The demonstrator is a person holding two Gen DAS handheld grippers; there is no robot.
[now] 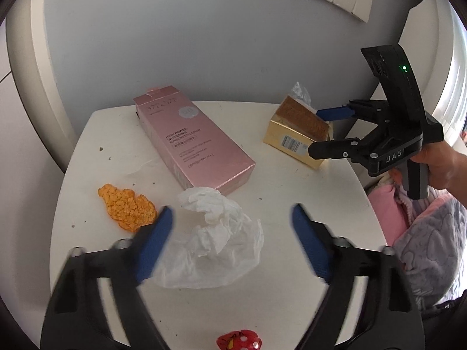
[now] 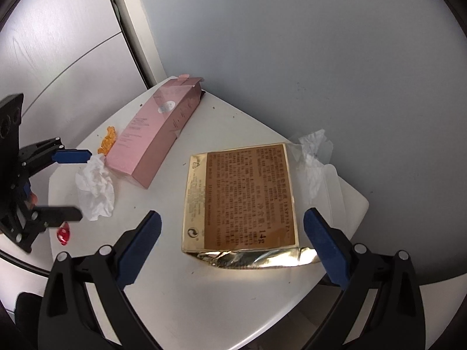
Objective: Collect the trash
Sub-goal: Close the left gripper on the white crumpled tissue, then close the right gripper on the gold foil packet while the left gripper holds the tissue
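Observation:
A crumpled white tissue [image 1: 216, 233] [image 2: 95, 186] lies on the small white table [image 1: 292, 204]. My left gripper [image 1: 232, 208] [image 2: 84, 183] is open and straddles it; the left pad is at the tissue's edge and the right pad stands apart from it. A gold box [image 2: 242, 198] [image 1: 292, 134] with a brown printed label lies flat near the right edge. My right gripper [image 2: 232, 213] [image 1: 314, 131] is open with one finger on each side of it, not pressing.
A long pink carton [image 1: 189, 140] [image 2: 151, 140] lies between the two grippers. An orange scrap [image 1: 127, 207], a red spotted wrapper [image 1: 239, 339] and clear plastic film [image 2: 315, 151] are also on the table. A grey wall stands behind; pink and lilac fabric [image 1: 423, 227] is at the right.

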